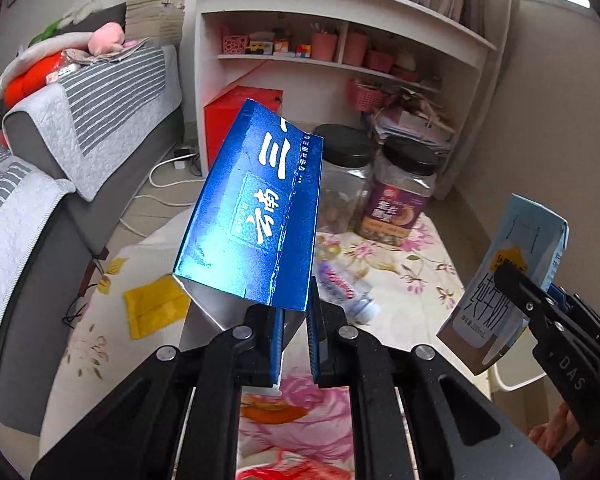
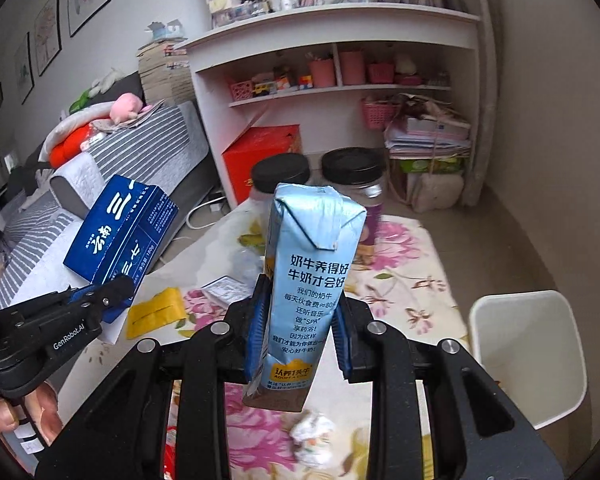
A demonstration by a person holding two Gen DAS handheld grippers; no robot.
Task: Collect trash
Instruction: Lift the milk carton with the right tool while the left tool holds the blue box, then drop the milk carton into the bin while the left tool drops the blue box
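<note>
We hold the glossy blue cardboard box (image 1: pixel 256 216) in our left tool (image 1: pixel 294 344) and the pale-blue milk carton (image 2: pixel 312 276) in our right tool (image 2: pixel 298 340) above the floral desk (image 2: pixel 404 280), where shallow bottom-edge grips risk either slipping before the white plastic bin (image 2: pixel 528 356).

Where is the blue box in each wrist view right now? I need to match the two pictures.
Left wrist view: the blue box fills the centre, clamped in the left claw.
Right wrist view: the same box sits at centre-left, held up by the left claw entering from the left edge.
Shared landmark: the yellow packet on the floral tablecloth, just below the box in both.
</note>
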